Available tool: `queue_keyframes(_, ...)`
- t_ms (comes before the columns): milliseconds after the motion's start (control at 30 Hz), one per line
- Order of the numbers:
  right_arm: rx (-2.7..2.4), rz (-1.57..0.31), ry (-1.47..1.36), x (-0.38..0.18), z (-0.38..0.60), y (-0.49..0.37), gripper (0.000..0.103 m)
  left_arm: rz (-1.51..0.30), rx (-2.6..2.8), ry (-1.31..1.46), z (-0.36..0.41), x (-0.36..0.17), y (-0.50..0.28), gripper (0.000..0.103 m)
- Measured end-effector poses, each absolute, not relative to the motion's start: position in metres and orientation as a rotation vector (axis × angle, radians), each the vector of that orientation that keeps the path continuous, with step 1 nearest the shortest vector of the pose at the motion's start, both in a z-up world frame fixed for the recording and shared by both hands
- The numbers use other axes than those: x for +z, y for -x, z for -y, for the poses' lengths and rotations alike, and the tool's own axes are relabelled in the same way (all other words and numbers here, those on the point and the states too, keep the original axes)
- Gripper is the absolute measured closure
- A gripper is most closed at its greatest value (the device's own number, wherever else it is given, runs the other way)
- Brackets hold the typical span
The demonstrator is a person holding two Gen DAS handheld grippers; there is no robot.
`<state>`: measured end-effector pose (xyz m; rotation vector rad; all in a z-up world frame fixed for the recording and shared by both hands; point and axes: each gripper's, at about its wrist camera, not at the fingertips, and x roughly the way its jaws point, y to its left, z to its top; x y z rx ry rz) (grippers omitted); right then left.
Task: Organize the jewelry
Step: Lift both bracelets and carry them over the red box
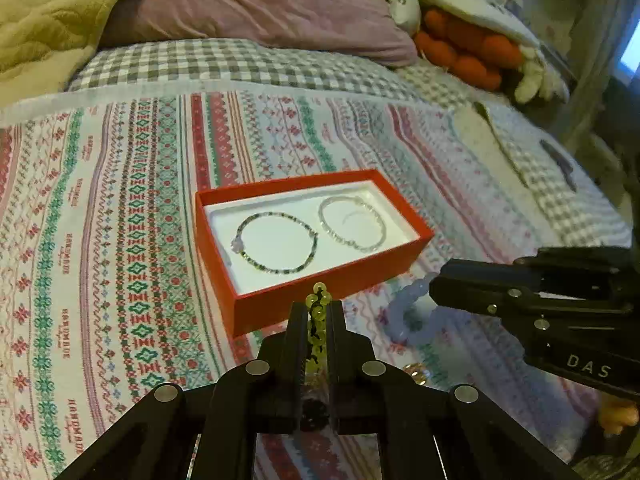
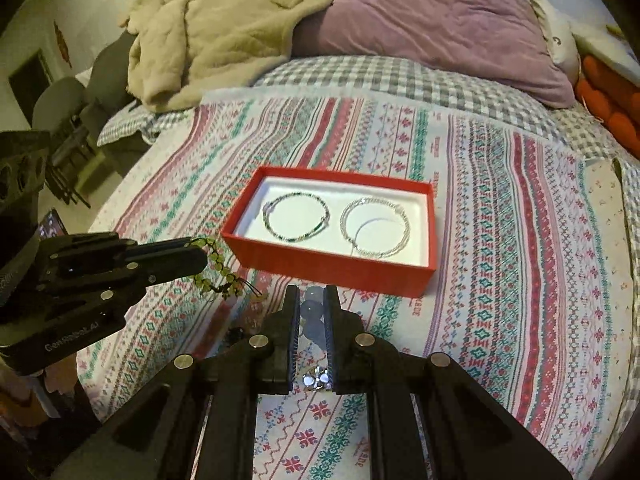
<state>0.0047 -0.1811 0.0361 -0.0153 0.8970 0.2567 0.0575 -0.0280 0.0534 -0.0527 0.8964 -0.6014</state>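
An open red box (image 1: 320, 296) (image 2: 332, 264) with a white lining lies on the patterned bedspread. Inside lie a dark green beaded bracelet (image 1: 276, 240) (image 2: 296, 216) and a clear crystal bracelet (image 1: 354, 222) (image 2: 376, 226). My left gripper (image 1: 316, 312) (image 2: 202, 258) is shut on a yellow-green beaded bracelet (image 1: 318, 308) (image 2: 216, 272), which hangs in front of the box. My right gripper (image 2: 312, 300) (image 1: 434, 286) is shut on a pale lilac beaded bracelet (image 2: 312, 312) (image 1: 408, 312), held just before the box's near wall.
A gold piece (image 1: 416, 374) and a silver flower-shaped piece (image 2: 318, 378) lie on the bedspread below the grippers. A purple pillow (image 1: 260, 4), a beige quilt (image 2: 208, 32) and an orange plush toy (image 1: 468, 48) lie at the bed's head.
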Motion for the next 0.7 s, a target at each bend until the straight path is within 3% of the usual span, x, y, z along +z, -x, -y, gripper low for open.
queue_keyframes(233, 0.255, -0.879, -0.01, 0.045, 0.186, -0.004, 0.091, -0.962, -0.64, 0.18, 0.019, 0.049, -0.066, 0.099)
queue_keyframes(400, 0.247, -0.896, -0.011, 0.042, 0.187, -0.005, 0.091, -1.023, -0.513, 0.106, 0.015, 0.029, -0.071, 0.099)
queue_keyframes(700, 0.244, -0.85, -0.029, 0.059, 0.188, -0.008, 0.091, -0.952, -0.565, 0.125, 0.018, 0.05, -0.07, 0.099)
